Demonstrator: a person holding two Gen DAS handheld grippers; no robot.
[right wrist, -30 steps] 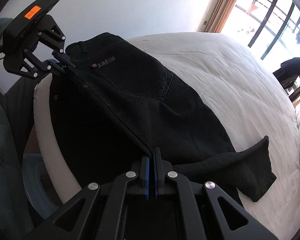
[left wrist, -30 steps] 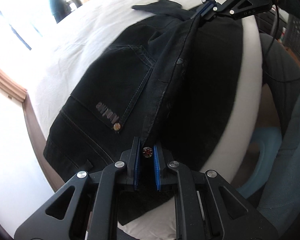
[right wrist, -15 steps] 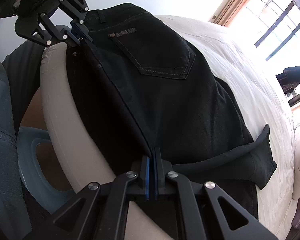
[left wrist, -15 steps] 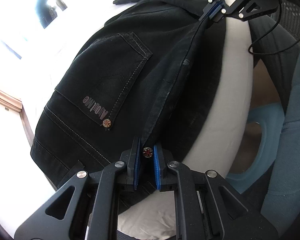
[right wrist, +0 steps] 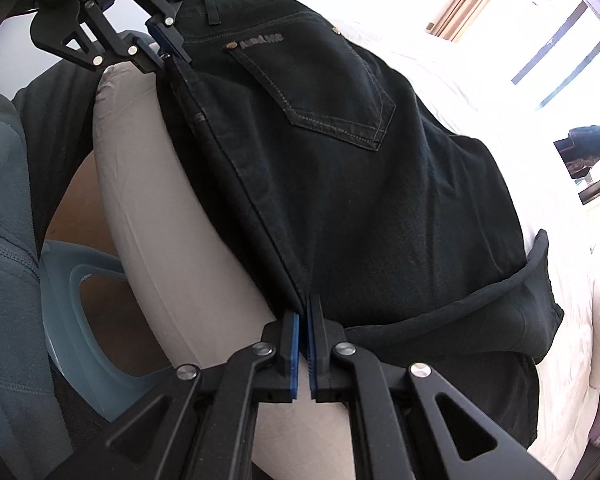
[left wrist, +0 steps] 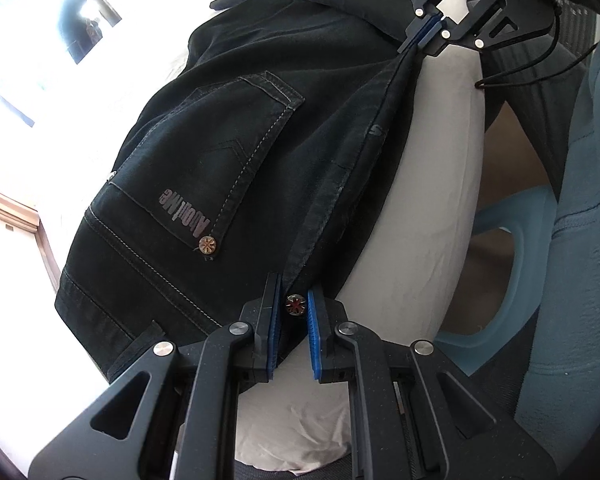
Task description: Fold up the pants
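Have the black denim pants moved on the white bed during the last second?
Yes. The black denim pants, held by the left gripper and right gripper, have been drawn toward the near edge of the white bed, over its side.

Black left claw (left wrist: 293, 304), blue pads (left wrist: 313, 332), silver screws, teal fleece sleeve (left wrist: 580, 240)
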